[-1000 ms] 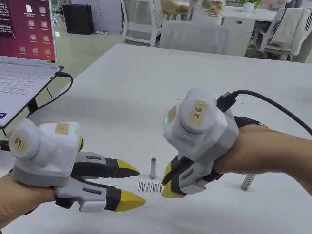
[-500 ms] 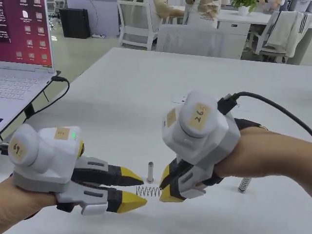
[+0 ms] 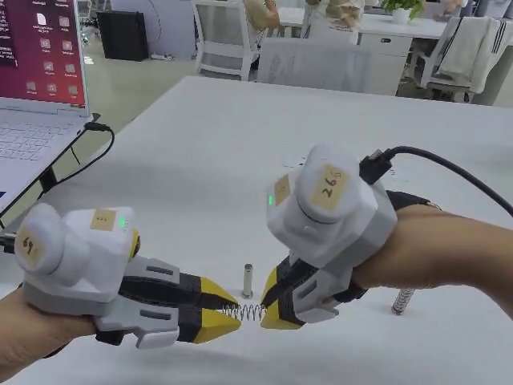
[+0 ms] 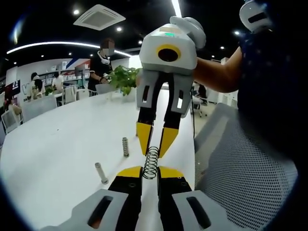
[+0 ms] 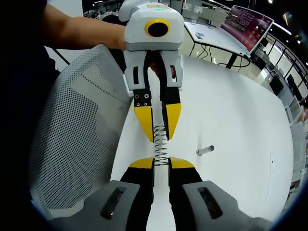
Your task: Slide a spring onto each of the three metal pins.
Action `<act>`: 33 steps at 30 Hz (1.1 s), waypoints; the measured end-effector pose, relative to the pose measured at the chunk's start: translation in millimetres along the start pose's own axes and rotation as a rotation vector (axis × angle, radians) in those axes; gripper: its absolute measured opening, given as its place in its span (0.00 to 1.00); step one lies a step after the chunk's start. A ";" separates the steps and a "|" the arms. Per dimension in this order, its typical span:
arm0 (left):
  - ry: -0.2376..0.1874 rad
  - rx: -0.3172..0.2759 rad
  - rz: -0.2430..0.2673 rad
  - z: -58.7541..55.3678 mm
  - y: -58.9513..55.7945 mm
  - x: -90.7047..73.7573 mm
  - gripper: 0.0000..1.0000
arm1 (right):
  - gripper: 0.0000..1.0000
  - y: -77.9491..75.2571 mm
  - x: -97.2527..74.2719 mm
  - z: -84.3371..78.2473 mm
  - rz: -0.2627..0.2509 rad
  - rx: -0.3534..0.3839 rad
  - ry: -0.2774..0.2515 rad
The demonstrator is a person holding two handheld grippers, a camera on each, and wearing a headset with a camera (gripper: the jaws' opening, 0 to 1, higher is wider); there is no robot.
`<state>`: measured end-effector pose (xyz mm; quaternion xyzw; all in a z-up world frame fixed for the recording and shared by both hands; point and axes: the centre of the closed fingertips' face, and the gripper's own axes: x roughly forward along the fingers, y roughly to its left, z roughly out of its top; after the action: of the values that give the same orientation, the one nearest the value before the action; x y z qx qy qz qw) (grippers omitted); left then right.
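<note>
Head view: the spring (image 3: 244,311) is lying level and low over the tabletop (image 3: 208,160), bridging the two grippers; whether it is touching the surface I cannot tell. The left gripper (image 3: 220,309) is holding its fingers (image 4: 129,173) almost shut on the near end. The right gripper (image 3: 272,309) is pinching the far end just as narrowly. Gripping both ends is probably steadying a thin, bendy wire coil that would otherwise be sagging or rolling, and it is letting the open bore be lined up or handed across. Just behind the coil the pin (image 3: 248,281) is standing upright, a short, smooth grey metal cylinder, bare and apart from the spring. Well to the right, by the person's forearm (image 3: 433,257), a second spring (image 3: 401,301) is standing on end, seemingly around another pin. The tabletop is looking matt, white and smooth, giving round parts little to catch on.
</note>
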<state>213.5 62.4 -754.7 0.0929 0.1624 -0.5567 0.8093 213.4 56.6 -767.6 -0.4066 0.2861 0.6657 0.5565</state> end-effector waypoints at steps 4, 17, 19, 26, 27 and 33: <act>-0.003 0.002 -0.010 0.3 -1.4 0.4 0.03 | 0.08 0.4 -0.5 0.2 0.001 0.003 -0.003; -0.017 -0.003 -0.026 3.3 -3.5 -1.2 0.02 | 0.10 0.0 0.6 1.3 0.004 0.008 -0.013; -0.020 -0.005 -0.027 4.4 -4.0 -1.6 0.02 | 0.10 0.7 2.3 0.7 0.009 0.009 -0.012; -0.036 0.001 -0.028 11.3 -5.6 -3.9 0.02 | 0.10 1.9 6.1 -2.4 0.017 0.014 -0.008; -0.036 0.004 -0.027 12.2 -5.7 -3.9 0.02 | 0.10 1.9 6.5 -2.4 0.019 0.016 -0.009; -0.046 0.010 -0.030 16.7 -7.7 -4.0 0.02 | 0.10 2.0 6.9 -2.7 0.021 0.020 -0.015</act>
<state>207.7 57.5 -737.5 0.0815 0.1424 -0.5717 0.8039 211.7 57.3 -775.0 -0.3932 0.2929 0.6717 0.5553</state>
